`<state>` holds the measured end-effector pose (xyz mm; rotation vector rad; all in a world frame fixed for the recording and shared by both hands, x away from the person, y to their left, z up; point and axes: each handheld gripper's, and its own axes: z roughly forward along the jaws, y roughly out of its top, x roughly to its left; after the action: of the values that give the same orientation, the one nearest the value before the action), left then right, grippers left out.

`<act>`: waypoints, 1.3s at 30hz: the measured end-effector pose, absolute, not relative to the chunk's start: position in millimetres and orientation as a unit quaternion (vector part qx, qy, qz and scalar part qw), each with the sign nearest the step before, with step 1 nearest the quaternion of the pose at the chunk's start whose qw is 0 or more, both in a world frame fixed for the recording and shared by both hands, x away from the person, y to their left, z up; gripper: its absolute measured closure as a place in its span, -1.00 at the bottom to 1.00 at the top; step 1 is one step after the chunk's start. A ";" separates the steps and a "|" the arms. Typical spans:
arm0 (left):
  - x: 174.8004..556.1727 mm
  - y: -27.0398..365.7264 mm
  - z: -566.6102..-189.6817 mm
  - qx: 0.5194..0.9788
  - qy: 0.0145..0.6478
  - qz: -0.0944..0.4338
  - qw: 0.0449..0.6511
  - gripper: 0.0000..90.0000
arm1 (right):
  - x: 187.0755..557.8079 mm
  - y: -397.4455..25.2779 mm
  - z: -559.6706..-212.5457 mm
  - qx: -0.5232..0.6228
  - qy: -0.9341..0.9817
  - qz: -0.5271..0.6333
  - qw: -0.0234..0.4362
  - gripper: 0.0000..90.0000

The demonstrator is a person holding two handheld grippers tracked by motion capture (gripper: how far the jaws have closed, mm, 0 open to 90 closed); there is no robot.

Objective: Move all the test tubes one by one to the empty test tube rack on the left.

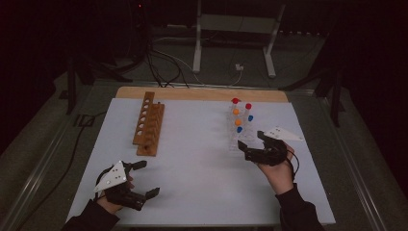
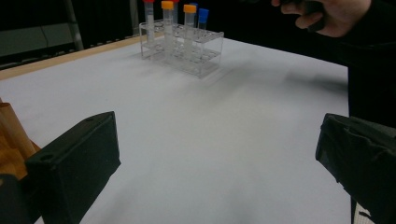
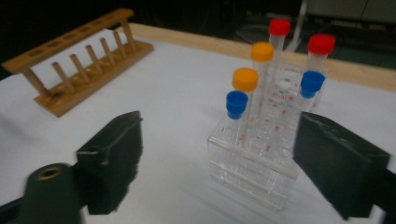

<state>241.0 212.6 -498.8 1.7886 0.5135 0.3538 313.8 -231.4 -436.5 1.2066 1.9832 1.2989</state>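
Clear tube rack [image 3: 254, 158], base cropped

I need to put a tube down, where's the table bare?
Bare: the white sheet between the wooden rack and the clear tube rack, and the near edge between both claws. Crowded: around the clear rack, where the right claw hovers.

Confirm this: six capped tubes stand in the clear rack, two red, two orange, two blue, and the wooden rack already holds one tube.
One thing is wrong: the wooden rack holds no tube; the right gripper view shows its holes and pegs bare. The rest stands: six capped tubes in the clear rack, two red, two orange and two blue.
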 end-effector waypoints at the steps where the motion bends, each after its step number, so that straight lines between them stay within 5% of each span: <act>1: 241.0 212.5 -498.7 0.767 0.220 0.151 0.583 -0.99 | 313.8 -231.4 -436.5 0.441 0.724 0.474 0.238 -0.63; 10: 240.8 212.6 -498.7 0.767 0.219 0.150 0.584 -0.99 | 340.8 -222.7 -449.4 0.474 0.735 0.431 0.221 0.07; 15: 240.7 212.1 -498.8 0.768 0.218 0.149 0.583 -0.99 | 350.4 -219.4 -454.1 0.480 0.742 0.418 0.211 0.30; 30: 240.8 212.4 -499.1 0.769 0.217 0.150 0.582 -0.99 | 367.7 -206.3 -466.0 0.489 0.747 0.393 0.218 0.65; 39: 240.9 212.6 -499.2 0.768 0.218 0.149 0.583 -0.99 | 368.0 -204.4 -467.0 0.488 0.747 0.391 0.227 0.70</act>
<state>240.9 212.6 -499.2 1.7925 0.5094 0.3489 368.0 -204.4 -467.0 1.3440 2.0583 1.0779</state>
